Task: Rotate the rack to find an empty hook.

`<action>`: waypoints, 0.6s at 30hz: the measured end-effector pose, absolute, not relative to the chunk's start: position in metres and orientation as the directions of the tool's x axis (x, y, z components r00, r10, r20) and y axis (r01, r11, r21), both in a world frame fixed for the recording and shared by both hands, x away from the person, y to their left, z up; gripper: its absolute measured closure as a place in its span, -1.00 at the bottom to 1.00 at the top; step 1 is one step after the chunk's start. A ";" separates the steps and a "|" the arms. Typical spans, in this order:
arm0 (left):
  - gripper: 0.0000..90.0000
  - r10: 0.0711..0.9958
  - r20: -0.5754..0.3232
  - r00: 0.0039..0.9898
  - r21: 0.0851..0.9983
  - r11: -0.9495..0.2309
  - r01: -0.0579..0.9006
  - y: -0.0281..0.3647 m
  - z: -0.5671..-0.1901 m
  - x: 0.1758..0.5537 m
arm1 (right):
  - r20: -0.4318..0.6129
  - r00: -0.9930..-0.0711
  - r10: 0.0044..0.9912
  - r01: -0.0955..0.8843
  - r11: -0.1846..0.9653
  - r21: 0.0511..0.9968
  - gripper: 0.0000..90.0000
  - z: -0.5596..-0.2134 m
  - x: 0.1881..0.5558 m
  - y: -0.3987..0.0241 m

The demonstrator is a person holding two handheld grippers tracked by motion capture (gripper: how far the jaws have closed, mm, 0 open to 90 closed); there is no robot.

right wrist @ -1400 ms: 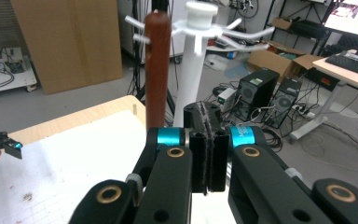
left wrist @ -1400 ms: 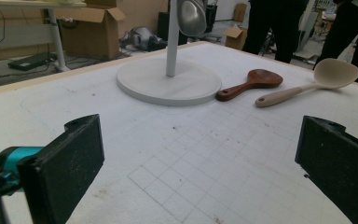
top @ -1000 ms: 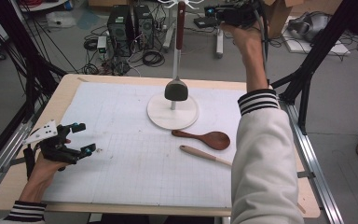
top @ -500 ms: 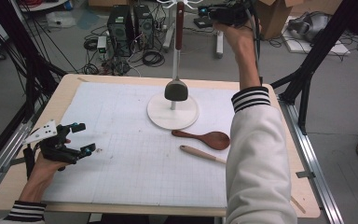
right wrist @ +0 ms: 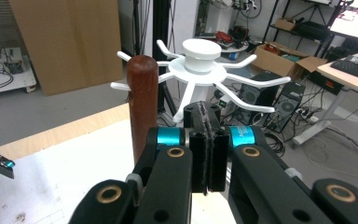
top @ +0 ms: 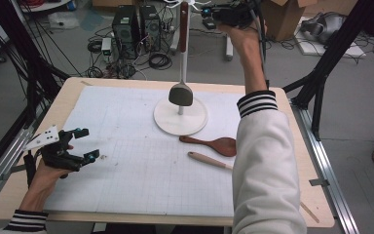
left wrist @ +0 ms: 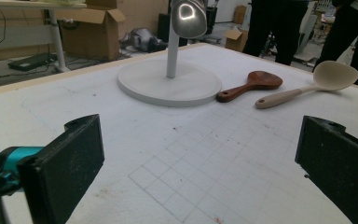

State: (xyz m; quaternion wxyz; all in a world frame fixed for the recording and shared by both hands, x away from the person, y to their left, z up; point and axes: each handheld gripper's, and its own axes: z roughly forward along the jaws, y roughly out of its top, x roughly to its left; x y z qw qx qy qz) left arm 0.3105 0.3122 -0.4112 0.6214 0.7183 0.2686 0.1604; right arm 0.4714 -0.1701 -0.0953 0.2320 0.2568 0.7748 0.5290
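A white stand point(top: 180, 118) with a round base and a ring of hooks point(right wrist: 199, 59) on top rises at the table's far middle. From one hook hangs a spatula with a brown wooden handle point(right wrist: 141, 100) and a grey head point(top: 181, 94). My right gripper point(top: 213, 12) is held high beside the hooks, its jaws shut point(right wrist: 207, 144) with nothing between them, just right of the handle. My left gripper point(top: 87, 144) rests near the table's left edge, open and empty point(left wrist: 205, 163). A brown wooden spoon point(top: 215, 144) and a cream spoon point(top: 208, 160) lie right of the base.
The white grid mat point(top: 126, 170) covers the table. The person's right sleeve point(top: 265, 161) reaches over the right side and hides the cream spoon's bowl in the high view. Computers and cables point(top: 136, 24) sit on the floor beyond the far edge.
The right hand and its shut gripper have drifted slightly left, toward the stand's top. The left gripper has stayed where it was.
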 end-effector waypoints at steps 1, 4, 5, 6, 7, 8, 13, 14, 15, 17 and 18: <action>-0.96 0.586 -0.103 0.804 0.979 -0.084 0.187 0.312 -0.411 0.310 | -0.087 -0.759 0.646 0.156 0.309 0.938 1.00 -0.095 0.471 -0.170; -0.96 0.584 -0.106 0.805 0.979 -0.082 0.188 0.312 -0.411 0.310 | -0.088 -0.760 0.644 0.153 0.309 0.939 1.00 -0.095 0.470 -0.168; -0.96 0.582 -0.104 0.806 0.979 -0.083 0.186 0.311 -0.411 0.310 | -0.086 -0.760 0.644 0.155 0.309 0.938 1.00 -0.095 0.470 -0.168; -0.96 0.582 -0.105 0.806 0.979 -0.082 0.186 0.311 -0.411 0.310 | -0.088 -0.762 0.641 0.152 0.309 0.939 1.00 -0.095 0.470 -0.167; -0.96 0.583 -0.106 0.806 0.979 -0.081 0.187 0.311 -0.411 0.310 | -0.088 -0.762 0.642 0.151 0.308 0.939 1.00 -0.095 0.470 -0.167; -0.96 0.584 -0.106 0.805 0.979 -0.079 0.187 0.311 -0.411 0.310 | -0.089 -0.761 0.643 0.151 0.308 0.939 1.00 -0.095 0.469 -0.166; -0.96 0.585 -0.106 0.804 0.979 -0.078 0.186 0.311 -0.410 0.309 | -0.084 -0.767 0.636 0.149 0.305 0.941 1.00 -0.095 0.468 -0.162; -0.96 0.585 -0.106 0.804 0.979 -0.079 0.186 0.311 -0.410 0.309 | -0.085 -0.767 0.636 0.147 0.304 0.941 1.00 -0.096 0.468 -0.161; -0.96 0.586 -0.107 0.803 0.979 -0.079 0.187 0.312 -0.410 0.309 | -0.083 -0.766 0.637 0.150 0.303 0.941 1.00 -0.096 0.468 -0.160; -0.96 0.586 -0.107 0.803 0.979 -0.079 0.188 0.312 -0.410 0.309 | -0.082 -0.768 0.635 0.150 0.302 0.941 1.00 -0.096 0.467 -0.158; -0.96 0.587 -0.107 0.802 0.979 -0.078 0.188 0.312 -0.410 0.309 | -0.083 -0.770 0.633 0.148 0.303 0.941 1.00 -0.096 0.467 -0.157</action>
